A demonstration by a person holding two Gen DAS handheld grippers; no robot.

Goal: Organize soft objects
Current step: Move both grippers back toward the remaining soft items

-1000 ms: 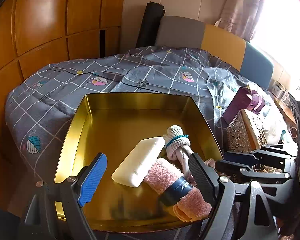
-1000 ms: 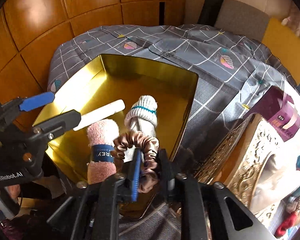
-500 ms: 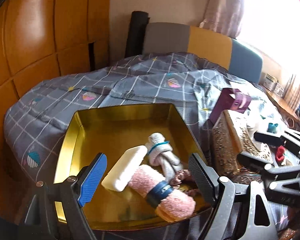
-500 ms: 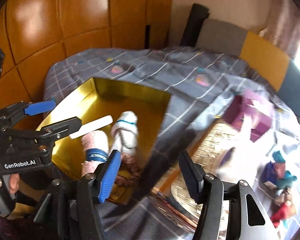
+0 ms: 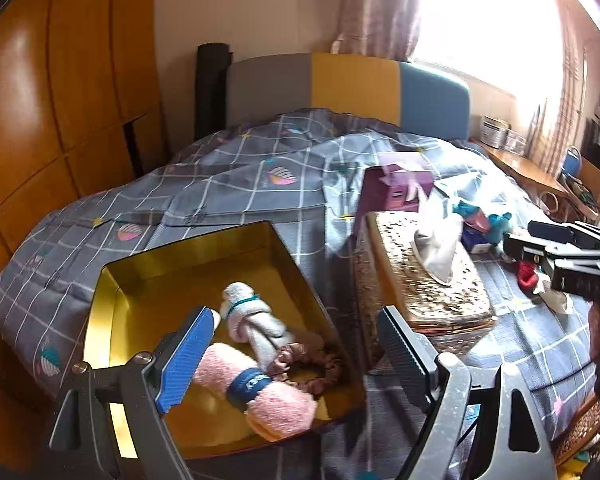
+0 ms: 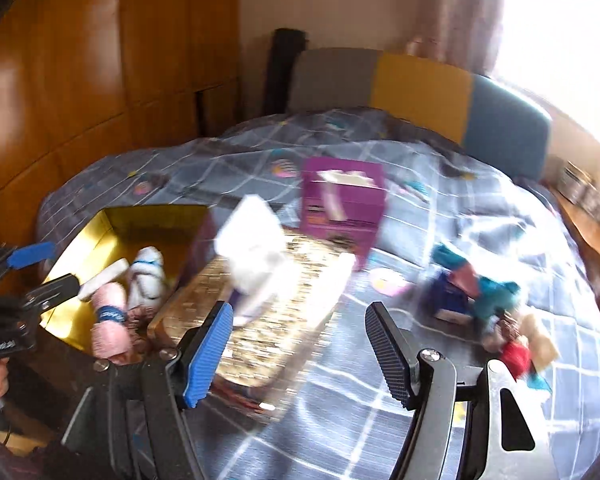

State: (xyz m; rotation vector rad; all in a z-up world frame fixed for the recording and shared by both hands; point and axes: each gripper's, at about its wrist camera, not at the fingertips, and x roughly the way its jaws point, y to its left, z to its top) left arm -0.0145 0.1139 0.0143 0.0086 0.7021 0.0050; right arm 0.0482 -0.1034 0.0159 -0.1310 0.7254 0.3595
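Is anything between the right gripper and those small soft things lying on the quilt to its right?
Nothing visible blocks it. The right gripper is open and empty over bare quilt; the soft things lie openly ahead-right. The gold tissue box sits left, off that line.

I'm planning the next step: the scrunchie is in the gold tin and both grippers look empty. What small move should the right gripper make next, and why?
Probably carry the right gripper, whose jaws have just been opening with nothing between them, on toward the pile of small soft things on the bedspread. The scrunchie already lies in the gold tin, while that pile sits loose.
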